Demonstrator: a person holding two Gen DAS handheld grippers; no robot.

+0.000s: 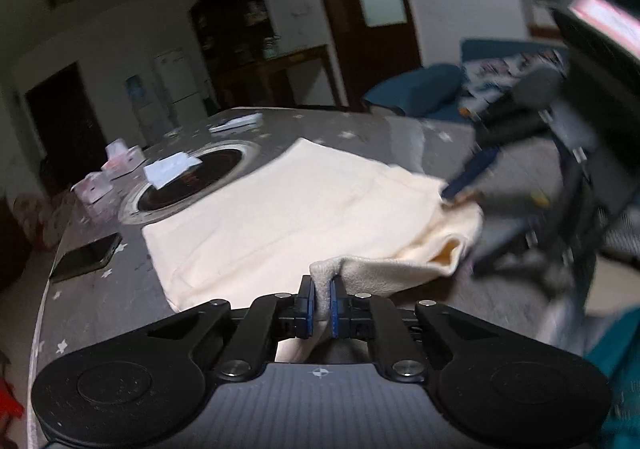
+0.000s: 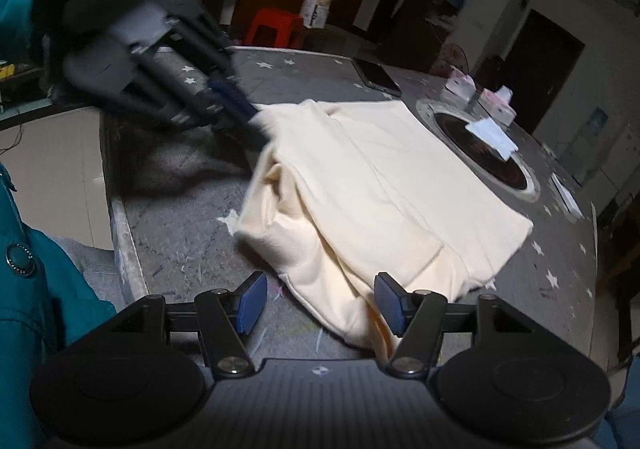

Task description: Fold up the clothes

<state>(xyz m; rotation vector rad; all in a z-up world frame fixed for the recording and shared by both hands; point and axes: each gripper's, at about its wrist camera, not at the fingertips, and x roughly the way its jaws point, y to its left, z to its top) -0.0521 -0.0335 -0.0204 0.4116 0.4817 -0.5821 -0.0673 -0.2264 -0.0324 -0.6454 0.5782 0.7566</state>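
A cream garment (image 1: pixel 288 209) lies partly folded on the grey star-print table (image 1: pixel 92 301). My left gripper (image 1: pixel 322 289) is shut on a fold of the garment's near edge and lifts it slightly. It also shows blurred in the right wrist view (image 2: pixel 236 105), at the garment's far left corner (image 2: pixel 384 185). My right gripper (image 2: pixel 320 301) is open, its jaws wide apart just above the garment's near bunched edge, holding nothing. In the left wrist view it appears blurred (image 1: pixel 468 177) at the garment's far right corner.
A round black hob (image 1: pixel 188 181) is set in the table (image 2: pixel 180 229) beyond the garment, with a white cloth (image 1: pixel 170 169) on it. A dark phone (image 1: pixel 86 257) lies at the left edge. Tissue packs (image 1: pixel 122 161) stand behind. A red stool (image 2: pixel 274 27) stands past the table.
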